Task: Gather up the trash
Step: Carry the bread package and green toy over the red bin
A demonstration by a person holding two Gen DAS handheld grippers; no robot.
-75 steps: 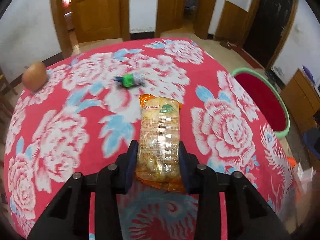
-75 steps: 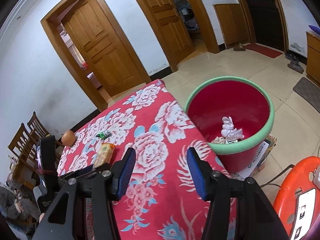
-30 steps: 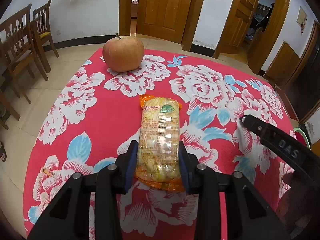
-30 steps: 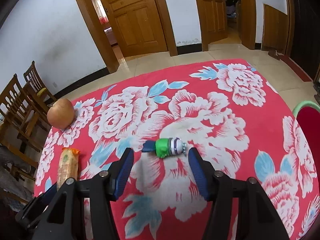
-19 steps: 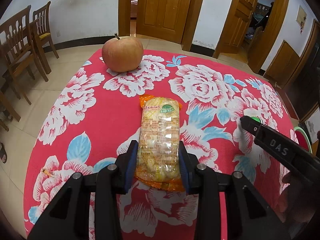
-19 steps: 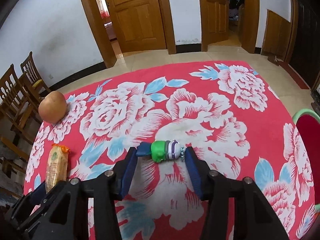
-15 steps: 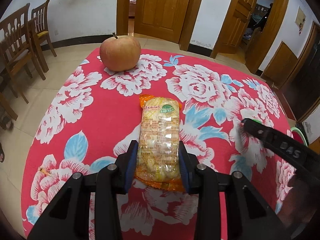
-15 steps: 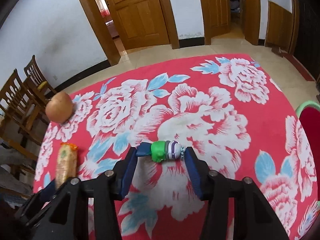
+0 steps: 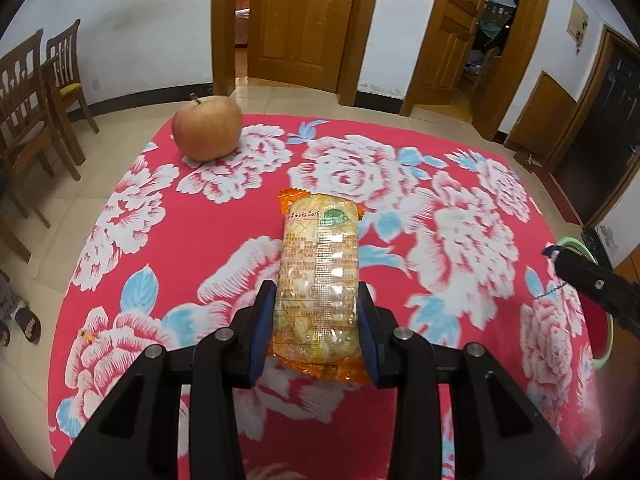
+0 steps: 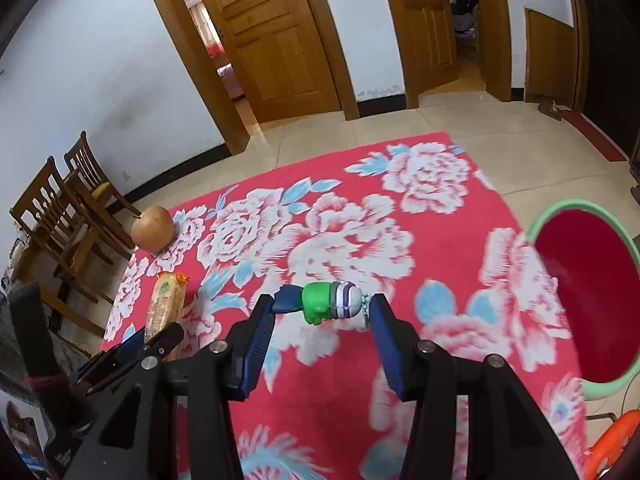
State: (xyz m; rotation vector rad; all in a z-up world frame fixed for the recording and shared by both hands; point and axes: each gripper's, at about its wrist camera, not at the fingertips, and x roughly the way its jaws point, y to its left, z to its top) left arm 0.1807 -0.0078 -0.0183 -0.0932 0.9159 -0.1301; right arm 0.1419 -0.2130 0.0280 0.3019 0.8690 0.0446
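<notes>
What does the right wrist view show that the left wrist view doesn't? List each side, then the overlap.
Right wrist only: the green toy keychain clamped in the right gripper, and the inside of the red bin.

Left wrist only: the label side of the snack packet in the left gripper.

Both: the apple, the floral tablecloth, the wooden chairs, the packet and the bin's green rim.

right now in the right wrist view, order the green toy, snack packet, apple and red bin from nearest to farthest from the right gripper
1. green toy: between the right gripper's fingers.
2. snack packet: left, clamped in the left gripper.
3. red bin: right, past the table edge; too close to the packet to call firmly.
4. apple: far left corner.
</notes>
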